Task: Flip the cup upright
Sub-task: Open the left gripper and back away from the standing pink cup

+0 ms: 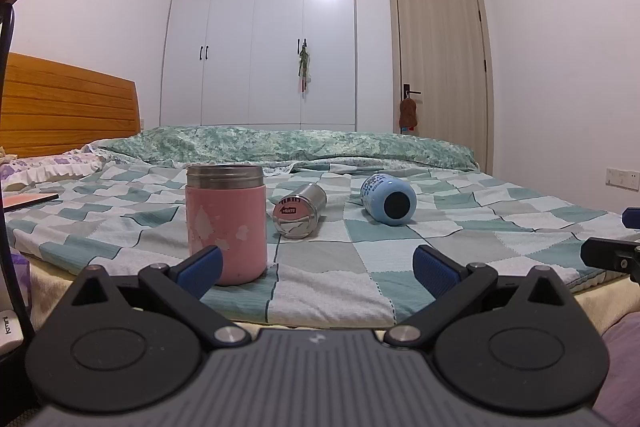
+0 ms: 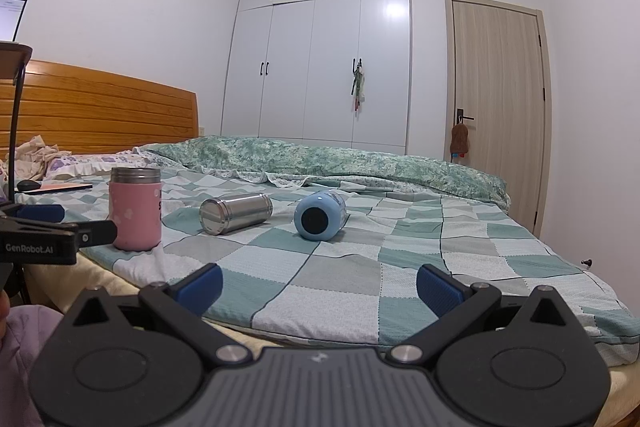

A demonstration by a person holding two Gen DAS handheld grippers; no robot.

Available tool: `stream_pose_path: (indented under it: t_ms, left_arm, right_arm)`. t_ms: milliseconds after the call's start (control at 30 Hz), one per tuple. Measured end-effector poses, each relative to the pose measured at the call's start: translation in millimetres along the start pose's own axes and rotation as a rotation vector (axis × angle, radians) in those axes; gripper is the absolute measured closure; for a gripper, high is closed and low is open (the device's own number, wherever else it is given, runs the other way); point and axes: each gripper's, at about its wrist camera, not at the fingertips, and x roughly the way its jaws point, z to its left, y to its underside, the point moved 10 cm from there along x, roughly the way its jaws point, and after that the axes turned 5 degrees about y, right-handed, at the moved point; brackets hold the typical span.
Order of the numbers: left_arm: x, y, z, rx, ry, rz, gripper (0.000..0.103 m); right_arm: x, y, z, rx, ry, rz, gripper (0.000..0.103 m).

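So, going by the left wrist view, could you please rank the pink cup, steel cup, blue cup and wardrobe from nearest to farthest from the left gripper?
1. Pink cup: upright, just beyond the left gripper's left finger.
2. Steel cup: on its side, centre.
3. Blue cup: on its side, right; barely farther than the steel cup.
4. Wardrobe: back wall.

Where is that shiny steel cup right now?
The steel cup lies on its side on the checked bedspread, between the upright pink cup on its left and the toppled blue cup on its right.
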Motion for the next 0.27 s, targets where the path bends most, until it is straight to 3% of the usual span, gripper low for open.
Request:
stream_pose_path:
  t_ms: [267]
  left_arm:
    - [1.9, 0.7, 6.3, -0.014, 0.004, 0.005, 0.000]
  right_arm:
    - [0.2, 0.1, 0.2, 0.000, 0.000, 0.000, 0.000]
